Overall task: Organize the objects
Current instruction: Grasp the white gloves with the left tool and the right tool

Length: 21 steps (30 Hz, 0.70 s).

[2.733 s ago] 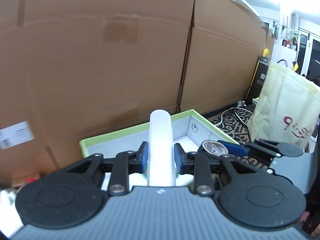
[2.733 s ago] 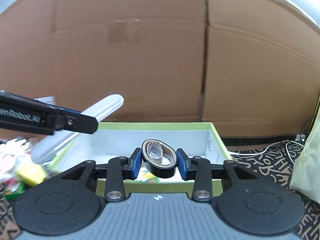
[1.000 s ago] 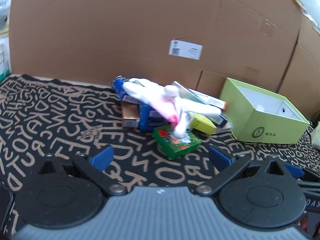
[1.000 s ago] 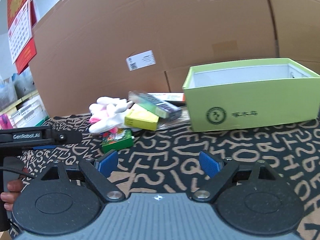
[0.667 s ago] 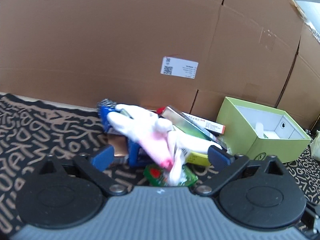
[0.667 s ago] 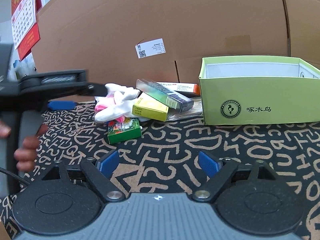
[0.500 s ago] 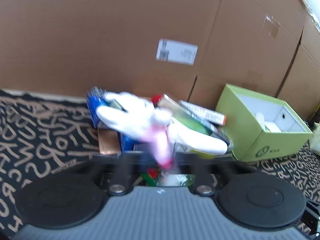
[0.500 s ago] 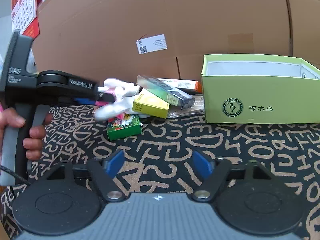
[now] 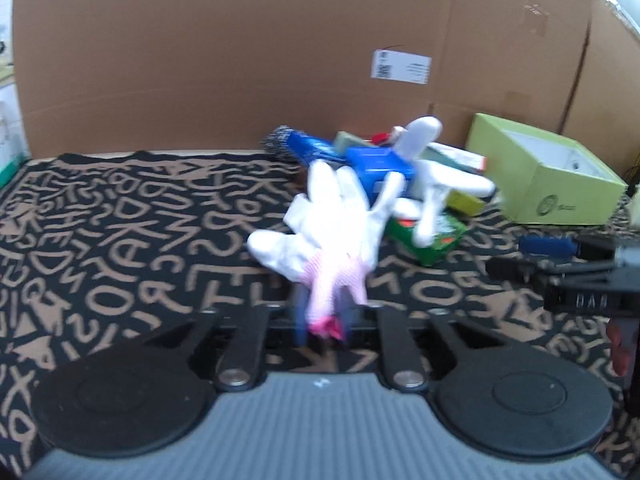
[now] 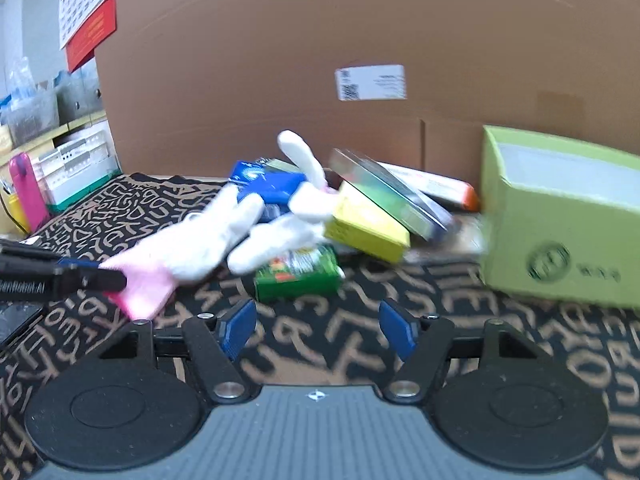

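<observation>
Left gripper (image 9: 322, 320) has the glove (image 9: 320, 232) by its pink cuff. Fingers pinch the cuff, though the jaws are easing open right now, so I rate the hold as marginal. Glove hangs off the fingers, white end trailing over the mat (image 9: 120, 240) just beside the pile (image 10: 320, 216).

Right gripper (image 10: 316, 326) is empty, fingers spread and narrowing slightly, nothing between them, hovering over the mat short of the green pack (image 10: 298, 274).

Green box (image 10: 560, 240) sits to the right of the pile, well apart from the glove.

Risks as I see them:
- Cuff slips out if the left jaws keep opening; fabric is thin and limp, little to bite on.
- A second glove (image 9: 432, 184) lies draped over the pile close by; dragging one could snag it and pull the small boxes over.
- Both views are blurred, so I can't tell how deep the cuff sits between the fingers.
</observation>
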Each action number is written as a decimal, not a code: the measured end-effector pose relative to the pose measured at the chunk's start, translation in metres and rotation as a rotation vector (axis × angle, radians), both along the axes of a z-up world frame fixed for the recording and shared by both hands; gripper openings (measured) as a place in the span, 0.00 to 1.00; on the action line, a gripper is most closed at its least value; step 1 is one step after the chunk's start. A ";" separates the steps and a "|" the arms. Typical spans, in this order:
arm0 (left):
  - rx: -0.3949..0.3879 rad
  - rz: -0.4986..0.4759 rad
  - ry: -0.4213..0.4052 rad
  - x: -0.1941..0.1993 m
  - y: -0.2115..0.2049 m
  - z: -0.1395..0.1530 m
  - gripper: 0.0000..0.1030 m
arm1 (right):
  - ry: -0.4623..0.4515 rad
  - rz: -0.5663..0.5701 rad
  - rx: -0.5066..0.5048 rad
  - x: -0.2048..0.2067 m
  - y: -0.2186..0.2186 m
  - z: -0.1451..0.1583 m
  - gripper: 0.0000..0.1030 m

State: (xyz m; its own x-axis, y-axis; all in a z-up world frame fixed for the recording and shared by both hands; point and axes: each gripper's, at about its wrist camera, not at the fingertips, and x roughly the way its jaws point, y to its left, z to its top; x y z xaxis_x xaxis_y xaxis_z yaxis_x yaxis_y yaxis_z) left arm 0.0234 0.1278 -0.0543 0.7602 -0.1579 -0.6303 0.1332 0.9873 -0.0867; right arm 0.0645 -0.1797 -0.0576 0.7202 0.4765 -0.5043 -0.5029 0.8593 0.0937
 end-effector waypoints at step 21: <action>0.036 -0.055 0.030 0.063 -0.023 -0.026 0.42 | -0.112 0.048 -0.173 0.054 0.069 -0.002 0.20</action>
State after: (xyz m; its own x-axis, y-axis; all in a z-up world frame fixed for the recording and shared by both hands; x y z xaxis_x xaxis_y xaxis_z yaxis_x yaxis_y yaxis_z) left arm 0.0861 0.1049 -0.0803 0.7314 -0.1762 -0.6588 0.1856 0.9810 -0.0564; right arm 0.1181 -0.1103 -0.0595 0.7547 0.4248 -0.5000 -0.5428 0.8323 -0.1121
